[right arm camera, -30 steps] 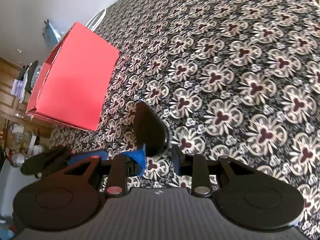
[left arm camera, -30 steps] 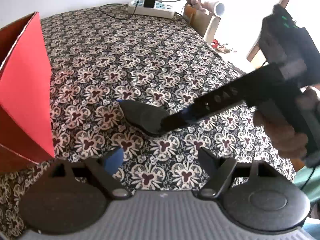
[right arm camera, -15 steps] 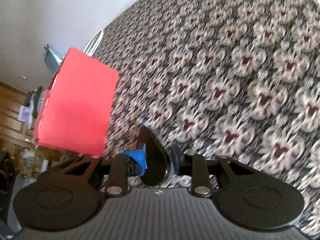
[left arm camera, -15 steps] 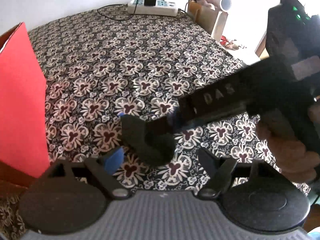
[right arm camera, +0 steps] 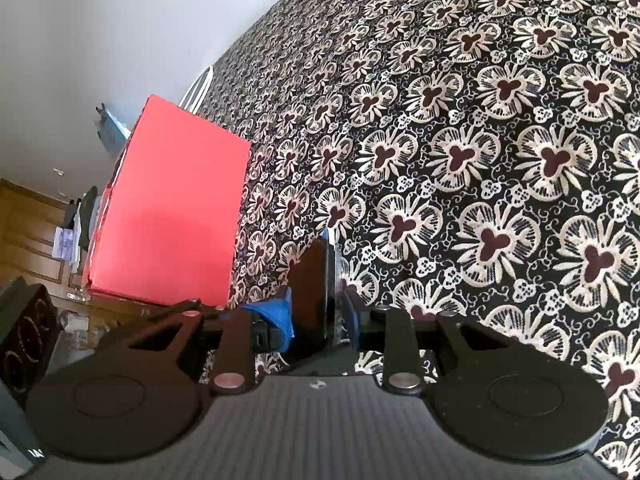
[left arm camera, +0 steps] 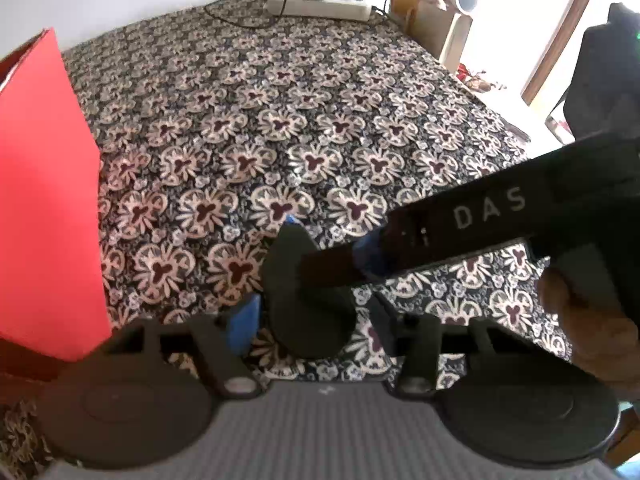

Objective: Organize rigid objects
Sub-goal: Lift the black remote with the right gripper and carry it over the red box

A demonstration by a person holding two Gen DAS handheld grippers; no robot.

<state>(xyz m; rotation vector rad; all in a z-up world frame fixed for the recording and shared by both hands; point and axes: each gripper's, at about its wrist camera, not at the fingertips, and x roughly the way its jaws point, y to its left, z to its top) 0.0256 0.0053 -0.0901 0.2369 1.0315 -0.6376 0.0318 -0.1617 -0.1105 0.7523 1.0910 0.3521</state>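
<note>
A flat black teardrop-shaped object (left arm camera: pixel 308 304) is held edge-on by my right gripper (right arm camera: pixel 316 312), whose jaws are shut on it (right arm camera: pixel 310 300). In the left wrist view the right gripper's finger (left arm camera: pixel 460 220) reaches in from the right and holds the object between my left gripper's spread fingers. My left gripper (left arm camera: pixel 312 320) is open; its blue pad (left arm camera: pixel 242 324) stands just left of the object, apart from it. The red box (left arm camera: pixel 44 208) stands open-topped at the left, also seen in the right wrist view (right arm camera: pixel 172 216).
The table wears a black floral cloth (left arm camera: pixel 280 120). A white power strip (left arm camera: pixel 316 4) with a plugged charger lies at the far edge. A wooden holder with a white tube (left arm camera: pixel 440 20) stands at the far right corner.
My right gripper has lifted the black object off the cloth and carried it nearer, between my left gripper's open fingers. The object has turned edge-on in the right wrist view.
</note>
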